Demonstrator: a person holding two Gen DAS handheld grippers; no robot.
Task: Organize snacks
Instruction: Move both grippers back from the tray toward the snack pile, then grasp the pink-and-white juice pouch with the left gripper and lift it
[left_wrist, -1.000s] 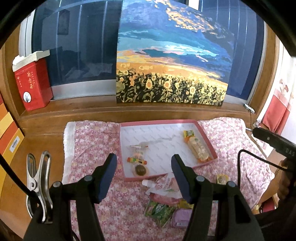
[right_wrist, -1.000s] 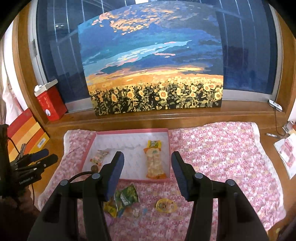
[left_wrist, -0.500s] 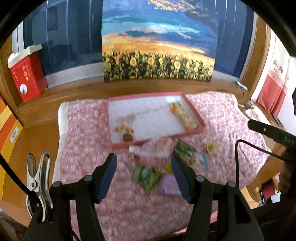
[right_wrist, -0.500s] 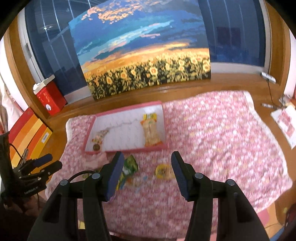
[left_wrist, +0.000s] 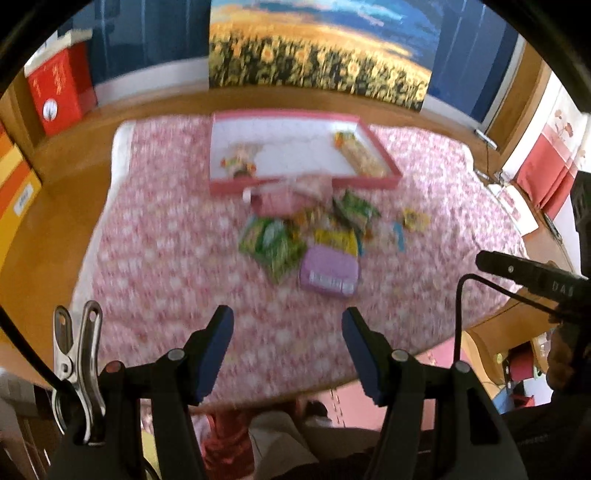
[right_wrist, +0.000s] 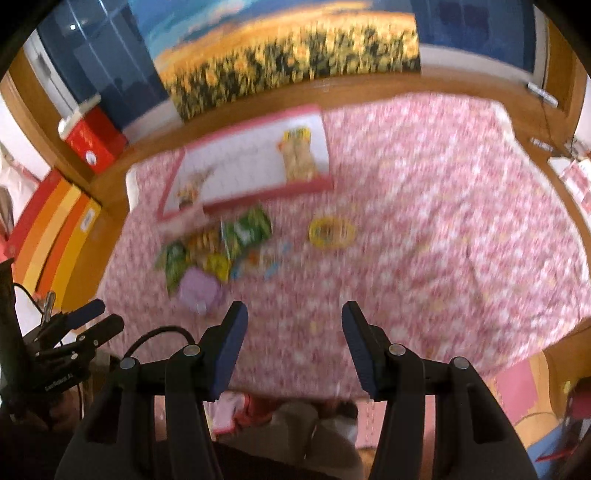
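Tray (left_wrist: 380, 155): two or three snacks already placed, a long packet (left_wrist: 360, 157) along its right wall, long axis running toward the painting. Loose pile (left_wrist: 314, 236) on the cloth just before the tray, yellow packet (right_wrist: 331, 231) apart; these remain unsorted. Left gripper (left_wrist: 288, 350) and right gripper (right_wrist: 291, 347): jaws apart, nothing held.

bright, even light, motion-blurred, fisheye-warped edges
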